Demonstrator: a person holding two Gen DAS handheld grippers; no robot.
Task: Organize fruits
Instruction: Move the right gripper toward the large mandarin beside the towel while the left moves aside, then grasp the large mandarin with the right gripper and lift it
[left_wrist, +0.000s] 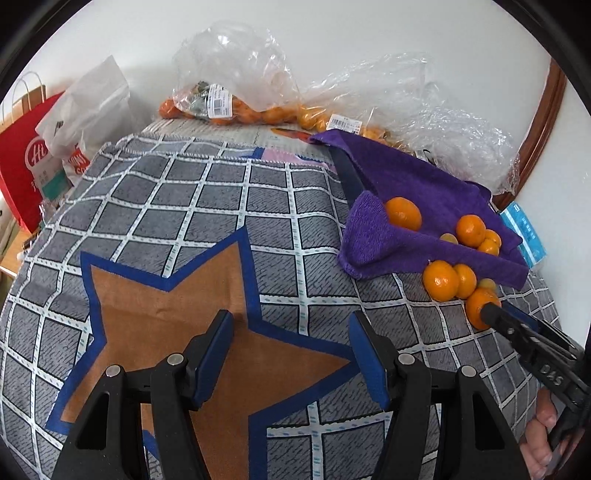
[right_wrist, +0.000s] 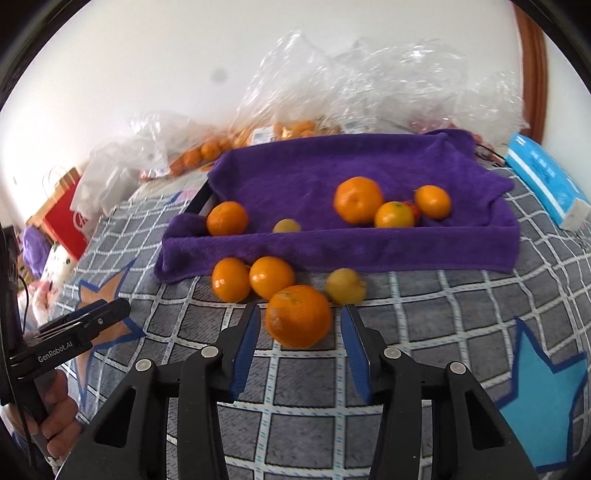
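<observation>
Nearest, an orange (right_wrist: 298, 315) is framed between the parted fingers of the right gripper (right_wrist: 298, 325), on the checked cloth (right_wrist: 424, 332); contact is not seen. The left gripper (left_wrist: 291, 328) is held open and empty over a brown star (left_wrist: 177, 314). Beyond, more oranges (right_wrist: 251, 277) are gathered beside and inside the purple-towelled tray (right_wrist: 332, 251).

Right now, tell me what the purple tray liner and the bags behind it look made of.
Purple liner: soft terry or microfibre cloth, judging by its fuzzy matte nap and draped, folded edges. Bags: thin clear plastic film, glossy, crinkled and see-through, with fruit showing inside.
</observation>
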